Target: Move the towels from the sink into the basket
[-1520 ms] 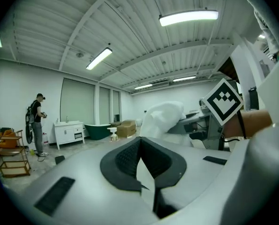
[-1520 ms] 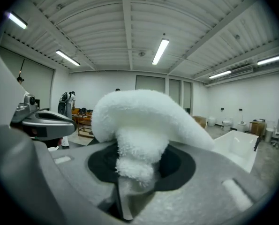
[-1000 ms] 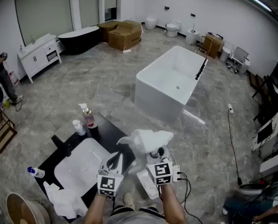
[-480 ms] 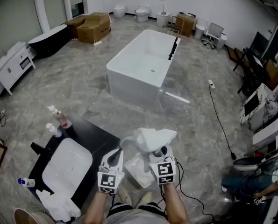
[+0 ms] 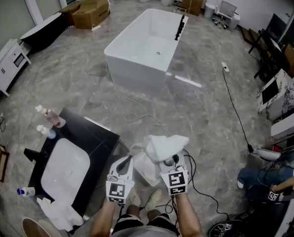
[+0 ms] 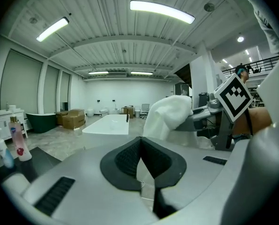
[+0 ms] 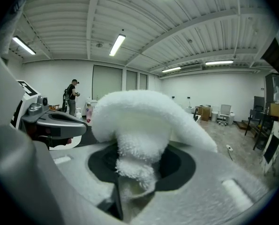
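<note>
A white towel (image 5: 162,146) hangs bunched from my right gripper (image 5: 169,158), which is shut on it; in the right gripper view the towel (image 7: 139,116) fills the jaws. Under it on the floor sits a pale basket (image 5: 142,166) with white cloth in it, just right of the black counter. My left gripper (image 5: 124,163) is beside the right one, shut and empty, its jaws meeting at the tip (image 6: 140,142). The white sink (image 5: 63,169) lies at the left and looks empty. Another white towel (image 5: 58,213) lies on the counter's near end.
Two soap bottles (image 5: 49,116) and a black tap (image 5: 34,154) stand at the sink's far side, a spray bottle (image 5: 24,191) at its left. A white bathtub (image 5: 147,48) is ahead. Cables (image 5: 235,117) cross the floor. A round wicker basket (image 5: 33,228) is bottom left.
The view has swung right: the sink and counter slid to the left. Both grippers, the right still holding the towel, now sit over the floor beside the counter, above the pale basket.
</note>
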A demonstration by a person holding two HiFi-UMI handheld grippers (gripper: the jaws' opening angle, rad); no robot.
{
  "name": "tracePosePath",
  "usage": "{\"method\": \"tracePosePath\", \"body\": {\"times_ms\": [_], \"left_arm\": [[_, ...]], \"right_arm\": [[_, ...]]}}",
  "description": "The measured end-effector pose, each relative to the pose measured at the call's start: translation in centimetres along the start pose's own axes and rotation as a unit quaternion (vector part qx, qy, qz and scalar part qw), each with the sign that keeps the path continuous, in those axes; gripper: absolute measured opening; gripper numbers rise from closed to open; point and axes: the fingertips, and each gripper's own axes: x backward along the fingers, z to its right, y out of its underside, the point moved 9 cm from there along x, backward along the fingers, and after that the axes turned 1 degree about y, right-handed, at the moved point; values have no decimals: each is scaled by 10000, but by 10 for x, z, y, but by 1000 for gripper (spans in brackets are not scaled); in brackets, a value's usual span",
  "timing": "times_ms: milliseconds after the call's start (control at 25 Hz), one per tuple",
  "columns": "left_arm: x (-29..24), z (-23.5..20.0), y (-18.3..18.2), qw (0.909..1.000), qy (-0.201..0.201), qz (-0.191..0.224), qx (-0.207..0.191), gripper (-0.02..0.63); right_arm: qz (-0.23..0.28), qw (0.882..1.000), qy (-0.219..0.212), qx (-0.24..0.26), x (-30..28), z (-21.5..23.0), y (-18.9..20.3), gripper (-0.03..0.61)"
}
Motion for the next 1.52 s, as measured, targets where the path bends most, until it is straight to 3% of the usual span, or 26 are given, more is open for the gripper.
{"method": "tracePosePath", "body": {"times_ms": [360, 800, 1000, 1200, 1360, 1520], "left_arm": [[-35, 10, 62, 9993, 82, -363, 82, 9], [-88, 15, 183, 9960, 235, -837, 198, 9], [-108, 14, 239, 9924, 179, -1069, 581, 9], [-122, 15, 303, 9916, 324, -1228, 255, 9], [-133, 15, 346, 9904, 327, -1307, 304, 9], [-148, 16, 386, 9861, 151, -1453, 788, 9]], "right_arm": [[-426, 9988, -154, -196, -29, 7, 80, 155], [-790, 9959, -345, -289, -87, 11, 206, 155], [-1028, 9933, -414, -341, -116, 4, 274, 155], [-1283, 9889, -511, -550, -140, -5, 342, 155], [-1447, 9858, -578, -627, -156, -13, 393, 156], [-1611, 9834, -647, -535, -175, -23, 447, 156]]}}
